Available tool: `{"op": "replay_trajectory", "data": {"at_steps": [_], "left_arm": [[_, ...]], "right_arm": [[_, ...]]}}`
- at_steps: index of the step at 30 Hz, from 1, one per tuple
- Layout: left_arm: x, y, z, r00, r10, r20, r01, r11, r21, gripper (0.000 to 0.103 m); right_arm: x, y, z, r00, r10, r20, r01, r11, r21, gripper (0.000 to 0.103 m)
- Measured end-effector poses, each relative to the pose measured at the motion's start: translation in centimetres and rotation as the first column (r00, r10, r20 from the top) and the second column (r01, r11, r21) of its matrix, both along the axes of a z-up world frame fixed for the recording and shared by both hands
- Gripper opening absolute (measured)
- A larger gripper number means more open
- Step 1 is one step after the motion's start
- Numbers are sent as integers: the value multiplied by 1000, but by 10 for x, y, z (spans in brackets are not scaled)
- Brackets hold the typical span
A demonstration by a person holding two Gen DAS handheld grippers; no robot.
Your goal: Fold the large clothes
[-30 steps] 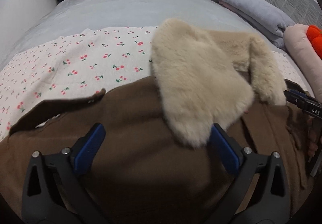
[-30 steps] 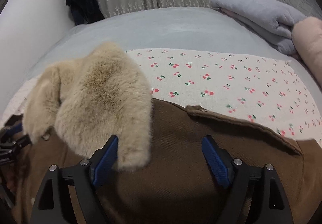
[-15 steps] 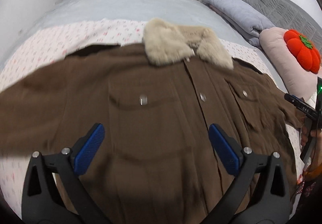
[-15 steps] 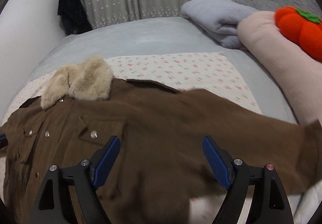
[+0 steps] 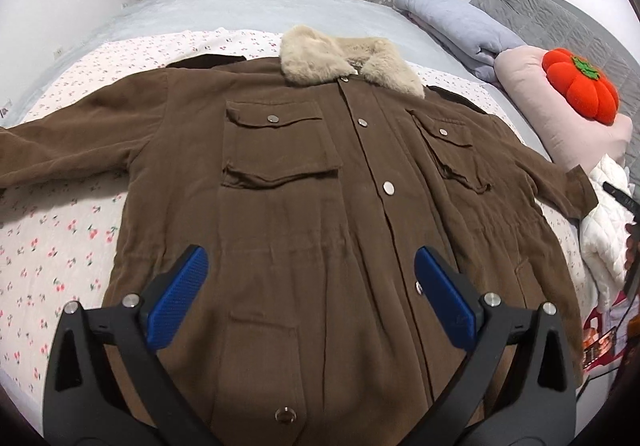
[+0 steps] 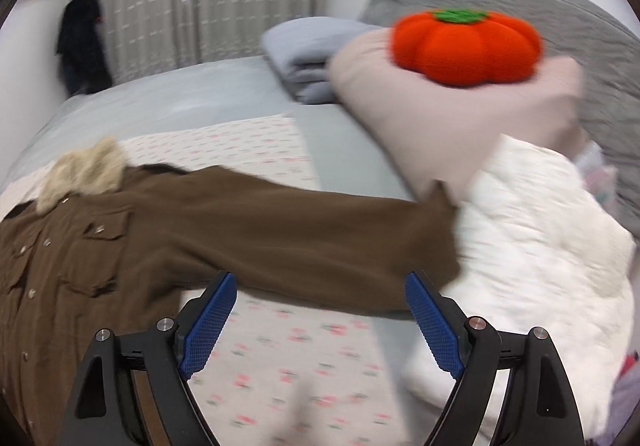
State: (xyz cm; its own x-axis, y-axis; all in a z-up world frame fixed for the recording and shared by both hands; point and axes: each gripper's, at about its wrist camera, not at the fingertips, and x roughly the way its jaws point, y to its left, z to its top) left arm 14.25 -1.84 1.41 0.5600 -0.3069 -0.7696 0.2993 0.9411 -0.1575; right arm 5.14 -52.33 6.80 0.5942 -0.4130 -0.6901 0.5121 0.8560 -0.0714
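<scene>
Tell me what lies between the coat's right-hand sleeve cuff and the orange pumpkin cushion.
In the right wrist view, a pale pink pillow lies between the cuff and the pumpkin cushion, which rests on it. A white quilted blanket borders the cuff.

Two wrist views, angled down over the bed — shared: brown coat [image 5: 320,173] (right blurred)

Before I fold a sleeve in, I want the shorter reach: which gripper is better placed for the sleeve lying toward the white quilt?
Right, probably. The right gripper hangs open just before that sleeve, whose cuff meets the white quilt. The left gripper is over the brown jacket body's middle, farther from it.
</scene>
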Motion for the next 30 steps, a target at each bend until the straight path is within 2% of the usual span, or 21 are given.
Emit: {"op": "replay_trajectory", "data": {"at_steps": [2, 6, 7, 11, 13, 15, 17, 20, 23, 28, 30], "left_arm": [[-7, -1, -1, 1000, 10, 13, -10, 1000, 6, 103], [-11, 2, -8, 999, 40, -17, -41, 998, -41, 103], [-12, 3, -11, 999, 46, -30, -47, 997, -57, 103], [-11, 3, -18, 996, 60, -70, -66, 994, -88, 103], [-11, 2, -20, 995, 64, -80, -72, 993, -92, 103], [-10, 2, -20, 994, 68, -83, -75, 993, -91, 103], [-10, 3, -21, 994, 70, -85, -77, 993, -87, 103], [-8, 3, -24, 993, 72, -92, -79, 994, -76, 103], [-4, 2, -25, 993, 72, -96, -78, 995, -60, 103], [7, -1, -23, 993, 59, -101, -64, 996, -54, 103], [16, -3, -21, 993, 41, -114, -48, 997, -56, 103]], "right_arm": [[-11, -20, 3, 999, -41, 14, 40, 998, 38, 88], [-28, -49, -4, 993, -86, 85, 63, 969, 240, 88], [-29, -50, -8, 992, -90, 92, 62, 962, 265, 88], [-15, -41, -33, 991, -115, 68, 88, 943, 321, 88], [-4, -36, -50, 990, -130, 53, 100, 920, 380, 88], [11, -33, -71, 986, -165, 20, 138, 880, 454, 88], [21, -34, -88, 977, -211, -9, 188, 852, 489, 88], [29, -42, -110, 937, -345, -57, 332, 828, 453, 88], [35, -56, -125, 877, -474, -82, 466, 794, 390, 88], [40, -75, -132, 813, -582, -22, 546, 748, 377, 88], [41, -81, -134, 772, -635, -19, 592, 708, 385, 88]]}}
